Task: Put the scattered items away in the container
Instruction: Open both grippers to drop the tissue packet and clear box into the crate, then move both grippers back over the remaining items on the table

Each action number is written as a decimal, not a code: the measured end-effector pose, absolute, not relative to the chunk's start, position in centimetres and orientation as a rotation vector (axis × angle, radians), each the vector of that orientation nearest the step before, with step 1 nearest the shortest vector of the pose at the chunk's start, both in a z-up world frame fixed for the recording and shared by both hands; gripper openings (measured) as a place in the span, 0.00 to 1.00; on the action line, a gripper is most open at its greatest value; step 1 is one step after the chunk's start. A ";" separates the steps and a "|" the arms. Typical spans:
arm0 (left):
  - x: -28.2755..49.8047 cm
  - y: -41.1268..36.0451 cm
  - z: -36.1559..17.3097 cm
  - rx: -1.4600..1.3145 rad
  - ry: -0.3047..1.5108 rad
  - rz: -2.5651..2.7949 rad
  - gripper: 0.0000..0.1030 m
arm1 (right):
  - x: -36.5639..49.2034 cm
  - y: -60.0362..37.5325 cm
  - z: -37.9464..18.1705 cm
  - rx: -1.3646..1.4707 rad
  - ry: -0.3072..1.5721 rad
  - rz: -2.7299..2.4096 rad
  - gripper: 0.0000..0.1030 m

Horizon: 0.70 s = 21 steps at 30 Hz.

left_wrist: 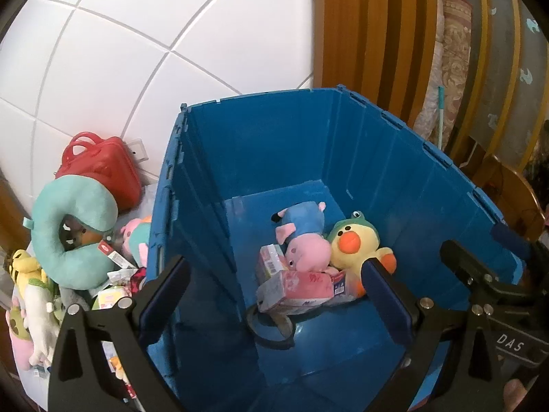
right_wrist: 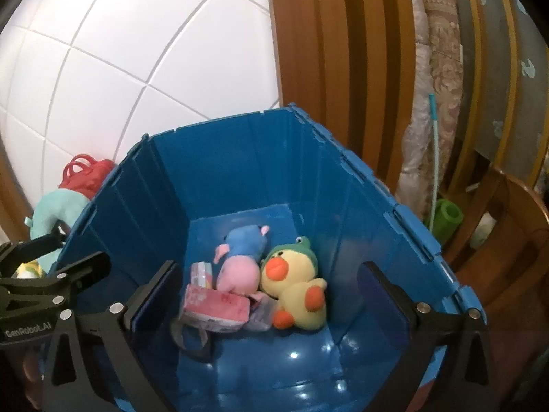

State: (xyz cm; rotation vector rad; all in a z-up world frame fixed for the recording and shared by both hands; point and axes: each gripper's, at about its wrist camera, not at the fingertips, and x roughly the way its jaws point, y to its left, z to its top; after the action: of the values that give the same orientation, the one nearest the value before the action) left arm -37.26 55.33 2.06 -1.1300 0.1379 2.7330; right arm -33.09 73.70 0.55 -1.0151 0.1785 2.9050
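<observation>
- The left gripper and right gripper hung over the deep blue plastic crate, fingers released and empty.
- At the crate's bottom, centre frame, lay a pink pig plush, a yellow duck plush and pink tissue packs.
- Left of the crate, a teal neck pillow and red plastic case remained outside.

The blue bin's wall hides most of the teal neck pillow.

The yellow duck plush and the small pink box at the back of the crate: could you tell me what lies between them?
The pink pig plush in blue, lying against the yellow duck plush, fills the stretch to the small pink box; both wrist views show it.
</observation>
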 end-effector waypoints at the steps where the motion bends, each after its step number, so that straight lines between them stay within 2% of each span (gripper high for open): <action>1: -37.1 55.2 2.1 -1.129 0.137 2.732 0.98 | -32.9 73.5 0.6 -1.015 0.176 2.905 1.00; 21: -32.9 52.5 2.3 -1.094 0.117 2.691 0.98 | -29.9 72.0 1.1 -1.001 0.168 2.836 1.00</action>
State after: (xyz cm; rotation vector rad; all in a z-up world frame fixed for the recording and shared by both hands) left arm -32.94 52.52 2.28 -1.0937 0.1169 2.6915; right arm -29.89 72.03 1.10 -1.0013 0.1684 2.8360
